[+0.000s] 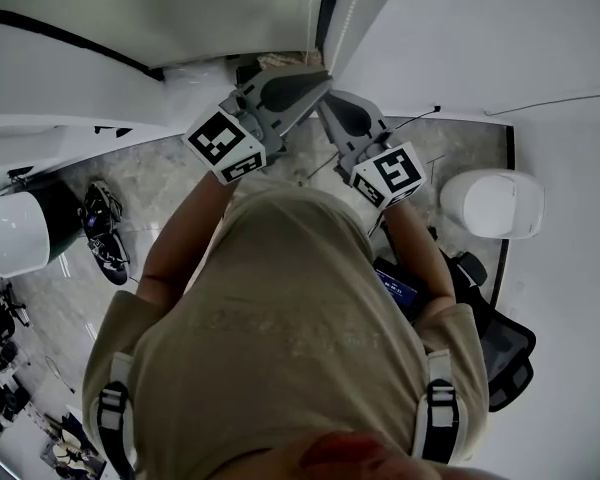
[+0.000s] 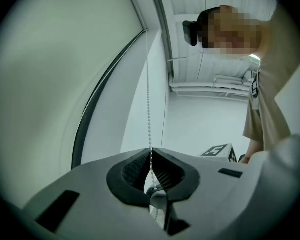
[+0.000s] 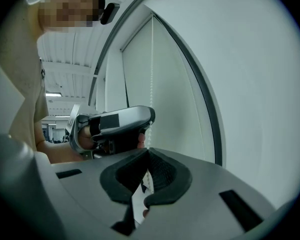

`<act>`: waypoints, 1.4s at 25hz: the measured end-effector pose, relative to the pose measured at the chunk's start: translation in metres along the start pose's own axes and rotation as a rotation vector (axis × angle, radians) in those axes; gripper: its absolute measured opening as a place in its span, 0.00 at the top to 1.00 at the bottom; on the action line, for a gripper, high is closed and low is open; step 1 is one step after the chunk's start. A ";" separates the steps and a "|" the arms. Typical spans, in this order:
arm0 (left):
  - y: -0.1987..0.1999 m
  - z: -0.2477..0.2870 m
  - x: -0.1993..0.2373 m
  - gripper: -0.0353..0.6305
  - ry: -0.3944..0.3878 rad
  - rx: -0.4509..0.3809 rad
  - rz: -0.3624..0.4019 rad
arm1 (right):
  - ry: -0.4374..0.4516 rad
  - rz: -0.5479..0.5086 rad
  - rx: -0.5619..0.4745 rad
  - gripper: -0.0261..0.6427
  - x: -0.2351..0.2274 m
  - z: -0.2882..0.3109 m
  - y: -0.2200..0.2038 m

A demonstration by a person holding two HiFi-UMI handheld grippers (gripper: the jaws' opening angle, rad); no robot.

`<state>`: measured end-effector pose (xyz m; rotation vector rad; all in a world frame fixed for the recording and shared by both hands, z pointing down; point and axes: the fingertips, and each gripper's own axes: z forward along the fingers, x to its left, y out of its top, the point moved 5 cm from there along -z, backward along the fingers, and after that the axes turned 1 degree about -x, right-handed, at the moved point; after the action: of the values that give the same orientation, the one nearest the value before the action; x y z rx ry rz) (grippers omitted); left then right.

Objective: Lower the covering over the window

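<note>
A white bead chain (image 2: 149,84) hangs beside the pale roller blind (image 2: 45,74), which covers the window. My left gripper (image 2: 151,151) is shut on the chain, and the beads run down between its pads. In the right gripper view the same chain (image 3: 151,79) drops past the left gripper (image 3: 121,120) into my right gripper (image 3: 149,151). The right gripper is shut on the chain just below the left one. In the head view both grippers, left (image 1: 318,76) and right (image 1: 325,106), meet tip to tip at the window's corner.
A dark window post (image 1: 330,8) runs up beside the blind. On the floor below stand a white rounded bin (image 1: 495,203) at the right, a black office chair (image 1: 505,353) and a white and dark object (image 1: 15,230) at the left. A person's torso fills the lower head view.
</note>
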<state>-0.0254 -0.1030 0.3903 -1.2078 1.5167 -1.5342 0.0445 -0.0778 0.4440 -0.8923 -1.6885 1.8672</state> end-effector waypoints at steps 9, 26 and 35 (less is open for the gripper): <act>-0.007 -0.031 0.009 0.91 0.076 -0.018 0.054 | 0.112 0.157 -0.197 0.73 -0.006 -0.014 0.027; -0.022 -0.054 -0.002 0.73 0.003 -0.119 -0.164 | 0.038 0.000 -0.052 0.95 0.007 0.000 0.024; 0.011 0.001 -0.008 0.90 -0.032 0.024 -0.005 | 0.074 0.020 -0.030 0.95 0.015 -0.004 0.010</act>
<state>-0.0234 -0.0974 0.3786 -1.2177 1.4717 -1.5255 0.0381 -0.0662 0.4318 -0.9815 -1.6726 1.8036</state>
